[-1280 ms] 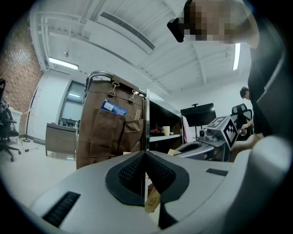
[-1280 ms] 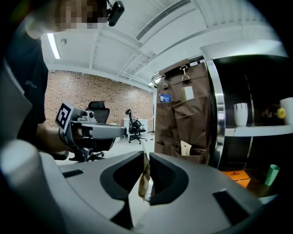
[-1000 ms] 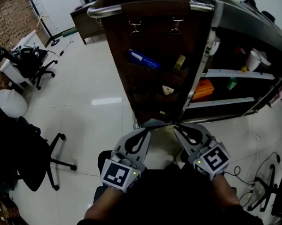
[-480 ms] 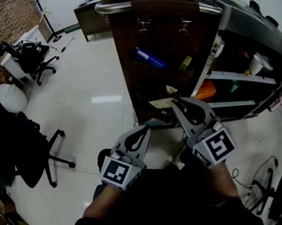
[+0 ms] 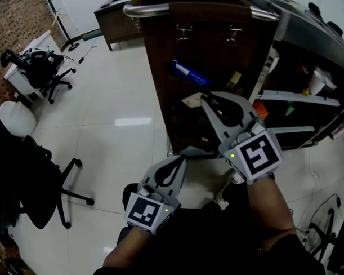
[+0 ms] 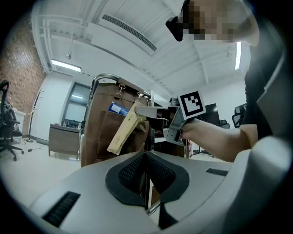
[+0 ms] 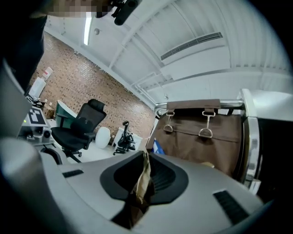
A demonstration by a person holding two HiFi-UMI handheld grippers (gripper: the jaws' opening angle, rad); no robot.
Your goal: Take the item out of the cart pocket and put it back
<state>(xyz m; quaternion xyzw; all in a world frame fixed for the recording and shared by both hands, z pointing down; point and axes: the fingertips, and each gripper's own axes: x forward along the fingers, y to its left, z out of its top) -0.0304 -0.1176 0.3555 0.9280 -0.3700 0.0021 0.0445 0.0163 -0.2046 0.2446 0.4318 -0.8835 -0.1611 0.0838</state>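
Observation:
A brown fabric pocket organizer (image 5: 214,48) hangs from clips on the cart's handle bar (image 5: 156,6). A blue item (image 5: 189,73) and a yellowish item (image 5: 233,79) stick out of its pockets. My right gripper (image 5: 205,100) is raised in front of the pockets and shut on a flat tan paper packet (image 5: 192,99). From the left gripper view the packet (image 6: 123,130) hangs slanted from the right gripper (image 6: 137,109). In the right gripper view the packet (image 7: 142,183) is pinched between the pads. My left gripper (image 5: 177,159) sits low near my body, shut with nothing in it.
The cart's shelves (image 5: 294,96) on the right hold an orange thing (image 5: 260,109) and cups. Black office chairs (image 5: 33,184) stand at the left, with a desk and another chair (image 5: 37,74) further back. Cables (image 5: 327,213) lie on the white tile floor at the right.
My right gripper has risen from beside the left one up and forward to the organizer's pockets, carrying the tan packet. The left gripper has stayed put.

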